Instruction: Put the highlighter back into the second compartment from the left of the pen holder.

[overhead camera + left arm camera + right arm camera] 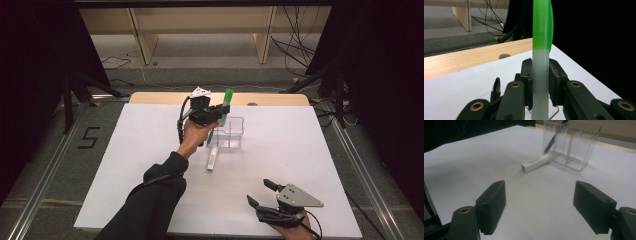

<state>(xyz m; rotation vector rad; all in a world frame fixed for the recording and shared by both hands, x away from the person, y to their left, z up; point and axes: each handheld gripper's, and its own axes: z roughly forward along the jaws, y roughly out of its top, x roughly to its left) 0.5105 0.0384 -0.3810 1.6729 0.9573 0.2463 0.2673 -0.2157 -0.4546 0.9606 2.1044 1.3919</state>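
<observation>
Left gripper (218, 116) up near the far middle of the white table (150, 150), jaws clamped narrow on a green-capped pen (541, 62), frosted barrel pinched between the pads, green cap poking up above them. Held upright, just a touch tilted, right over the left side of the clear organizer (231, 133) in the high view. Seen along the left gripper's jaws: barrel dead centre, bottom end out of frame, so couldn't tell whether it touched the organizer. Also a black pen (496, 87) peeking out just left of the jaws there, and in the right gripper view standing slanted in the organizer's (571, 142) left compartment as a dark stick (552, 141). Other compartments looked bare from that angle. White marker (212, 160) lying flat on the table just near of the organizer, far end close to the box's near left corner, whether touching hard to say; same thing in the right gripper view (536, 163). Right gripper (261, 192) parked at the near right edge of the table, jaws spread wide, nothing between them, just bare table, well apart from the organizer and everything else. Wooden strip (150, 97) along the far edge of the table, cables on the floor beyond.
</observation>
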